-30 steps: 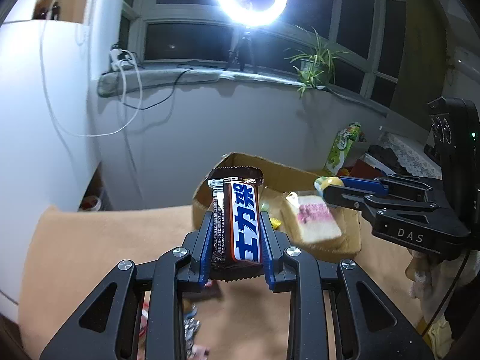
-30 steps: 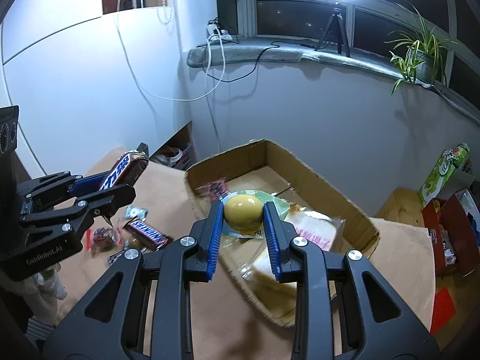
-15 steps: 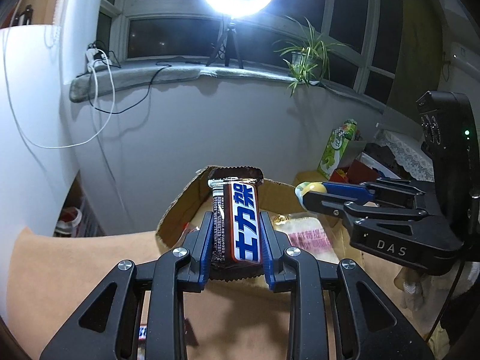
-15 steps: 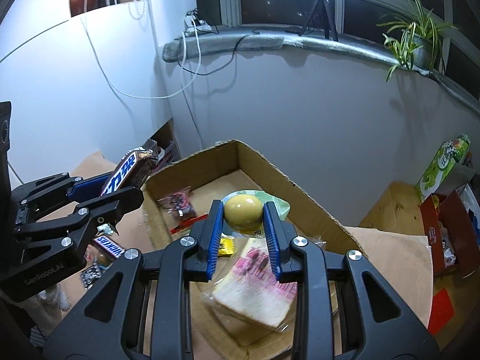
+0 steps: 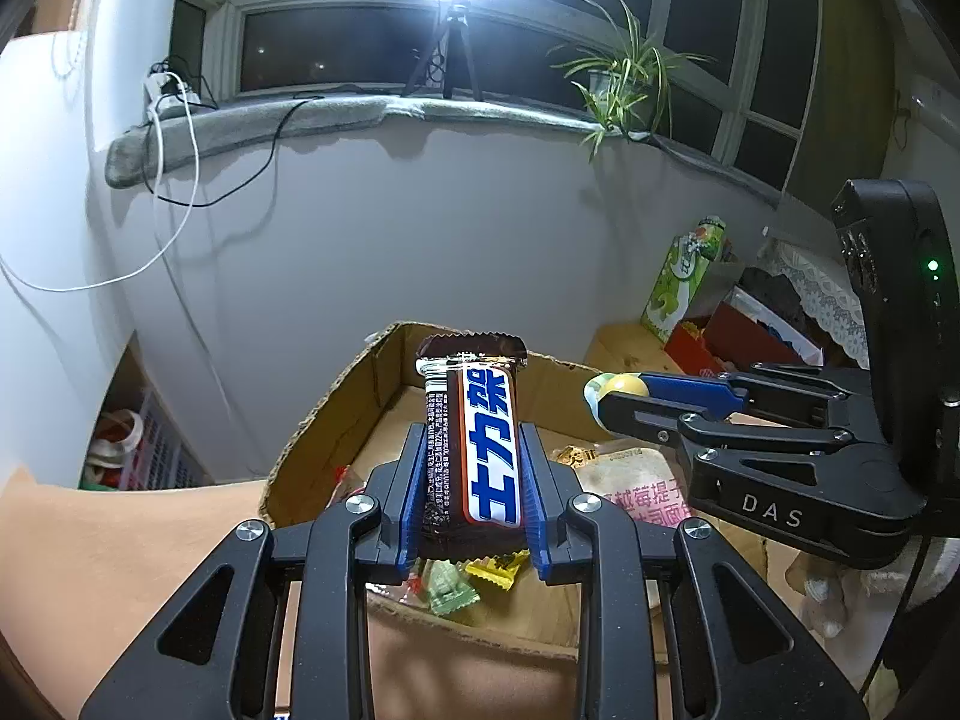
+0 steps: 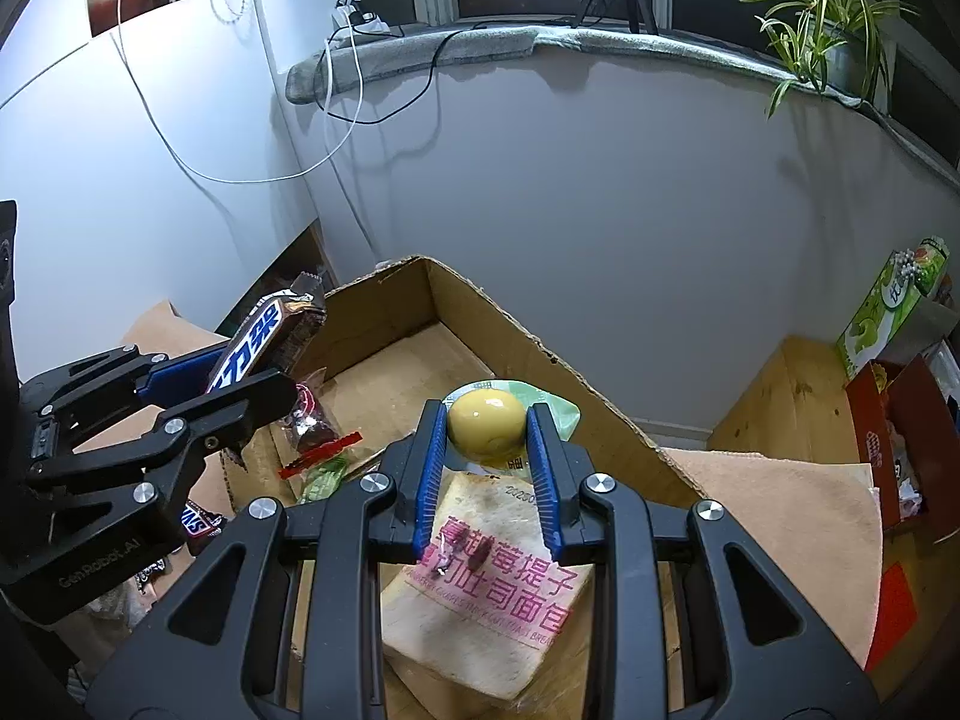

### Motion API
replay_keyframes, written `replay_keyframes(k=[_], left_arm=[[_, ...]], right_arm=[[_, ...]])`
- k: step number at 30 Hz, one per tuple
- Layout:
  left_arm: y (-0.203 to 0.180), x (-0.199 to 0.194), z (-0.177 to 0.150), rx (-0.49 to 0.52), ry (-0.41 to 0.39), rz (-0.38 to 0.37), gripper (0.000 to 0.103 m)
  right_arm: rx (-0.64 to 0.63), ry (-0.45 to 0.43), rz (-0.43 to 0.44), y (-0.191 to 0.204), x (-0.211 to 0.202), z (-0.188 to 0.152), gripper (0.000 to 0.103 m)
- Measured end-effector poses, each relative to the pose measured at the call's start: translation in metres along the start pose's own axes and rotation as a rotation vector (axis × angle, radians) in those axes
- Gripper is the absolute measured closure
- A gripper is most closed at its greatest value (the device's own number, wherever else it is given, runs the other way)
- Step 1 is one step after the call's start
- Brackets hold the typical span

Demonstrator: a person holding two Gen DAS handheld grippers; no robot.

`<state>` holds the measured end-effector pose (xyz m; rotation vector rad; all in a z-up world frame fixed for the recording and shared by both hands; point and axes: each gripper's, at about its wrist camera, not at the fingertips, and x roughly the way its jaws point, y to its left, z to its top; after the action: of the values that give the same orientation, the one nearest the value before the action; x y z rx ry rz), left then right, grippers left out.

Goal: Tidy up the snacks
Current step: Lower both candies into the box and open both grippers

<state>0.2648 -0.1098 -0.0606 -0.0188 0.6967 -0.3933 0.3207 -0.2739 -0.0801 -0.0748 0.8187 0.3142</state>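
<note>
A: Item one, chocolate bar [image 5: 471,447]?
B: Dark brown wrapper, white panel with blue characters edged in red, silver seam strip with black print.

A: Round snack [image 6: 485,418]?
B: Glossy pale yellow, on pale green wrapping.

A: Bread packet [image 6: 486,588]?
B: Cream slice, brown crust, pink lettering.

A: Cardboard box [image 6: 600,396]?
B: Plain tan, ragged edges.

A: Small candies [image 5: 468,579] at its near edge?
B: Yellow and pale green wrappers.

A: Gripper pads [image 6: 431,468]?
B: Blue, ribbed, on black frames.

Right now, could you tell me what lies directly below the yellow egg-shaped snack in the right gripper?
In the right wrist view, a wrapped slice of toast bread lies in the cardboard box beneath the yellow egg-shaped snack held by the right gripper.
</note>
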Motion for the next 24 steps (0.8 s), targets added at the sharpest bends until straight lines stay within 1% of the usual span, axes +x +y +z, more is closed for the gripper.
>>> replay_keyframes(k=[11,13,14,15,22,24], left_arm=[[-0.002,0.007,0.002,-0.004,0.013,0.004,0.075],[-0.002,0.007,0.003,-0.004,0.015,0.006,0.073],[-0.002,0.007,0.003,-0.004,0.013,0.008,0.071],[-0.002,0.006,0.004,-0.005,0.011,0.009,0.071],[-0.001,0.000,0.004,-0.012,0.000,0.011,0.071],[-0.002,-0.002,0.004,-0.012,-0.003,0.011,0.071]], right_arm=[[0.001,0.008,-0.016,-0.003,0.004,0.000,0.073],[0.001,0.006,-0.024,-0.003,0.004,0.000,0.065],[0.001,0.002,-0.031,-0.003,0.003,0.000,0.054],[0.000,-0.001,-0.030,-0.003,0.001,0.000,0.047],[-0.004,-0.014,-0.037,0.001,-0.008,0.000,0.046],[-0.005,-0.018,-0.041,0.002,-0.011,0.000,0.044]])
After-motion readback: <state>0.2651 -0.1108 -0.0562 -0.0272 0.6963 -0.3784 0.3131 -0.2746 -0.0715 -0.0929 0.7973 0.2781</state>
